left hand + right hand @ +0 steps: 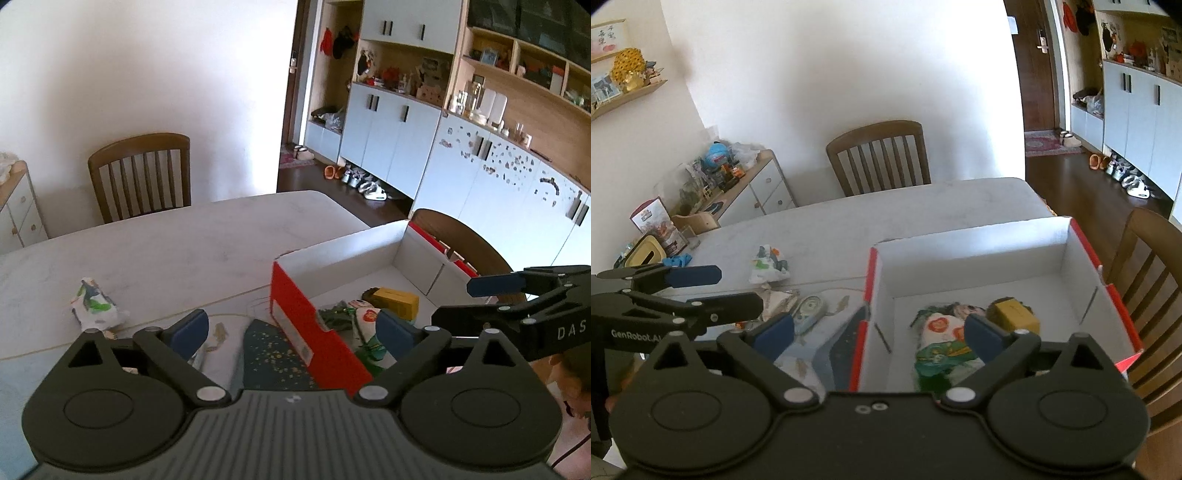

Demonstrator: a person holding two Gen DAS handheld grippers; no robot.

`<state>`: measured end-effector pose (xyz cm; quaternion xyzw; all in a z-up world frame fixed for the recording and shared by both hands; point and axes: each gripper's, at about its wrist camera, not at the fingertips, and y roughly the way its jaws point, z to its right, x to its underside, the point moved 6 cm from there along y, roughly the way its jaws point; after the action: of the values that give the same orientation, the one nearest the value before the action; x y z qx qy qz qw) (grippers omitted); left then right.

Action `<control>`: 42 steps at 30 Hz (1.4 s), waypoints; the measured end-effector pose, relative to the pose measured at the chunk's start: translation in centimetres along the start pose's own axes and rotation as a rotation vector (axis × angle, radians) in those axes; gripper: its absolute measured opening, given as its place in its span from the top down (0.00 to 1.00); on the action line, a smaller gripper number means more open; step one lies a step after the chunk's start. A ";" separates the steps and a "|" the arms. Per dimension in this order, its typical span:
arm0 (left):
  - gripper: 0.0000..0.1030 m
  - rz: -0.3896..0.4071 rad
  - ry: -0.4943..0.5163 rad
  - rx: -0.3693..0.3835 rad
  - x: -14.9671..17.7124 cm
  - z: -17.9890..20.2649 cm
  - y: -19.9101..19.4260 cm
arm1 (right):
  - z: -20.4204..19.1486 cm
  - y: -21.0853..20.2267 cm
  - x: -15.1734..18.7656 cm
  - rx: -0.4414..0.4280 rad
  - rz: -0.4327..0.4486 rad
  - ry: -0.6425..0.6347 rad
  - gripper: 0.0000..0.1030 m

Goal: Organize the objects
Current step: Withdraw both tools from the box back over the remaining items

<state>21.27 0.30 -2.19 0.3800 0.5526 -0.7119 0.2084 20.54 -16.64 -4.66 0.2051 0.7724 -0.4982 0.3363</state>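
White-green packet [94, 304] lies left-forward on counter [184, 240], outside red box [295, 325]; we judge left hand-held gripper [293, 328] nearer, jaws wide, empty. Right hand-held gripper [879, 332] wide over box.

A red box [1067, 254] with white inside walls sits open, holding a crumpled printed pouch [942, 343] beside a small yellow carton [1015, 314]. Outside it on the surface lie another crumpled printed pouch [768, 264] and a correction-tape dispenser [810, 308].

Cloth bundle [942, 343] lies in box [979, 236]; packet [770, 264] left, on table [886, 206].
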 end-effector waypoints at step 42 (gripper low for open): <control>0.00 -0.043 -0.191 -0.219 9.8 -20.5 2.0 | -11.9 14.3 0.5 0.005 -0.171 -0.155 0.01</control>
<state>22.98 20.22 -13.07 0.2738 0.6125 -0.6847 0.2848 25.79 0.14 -10.72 0.1002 0.7576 -0.5413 0.3506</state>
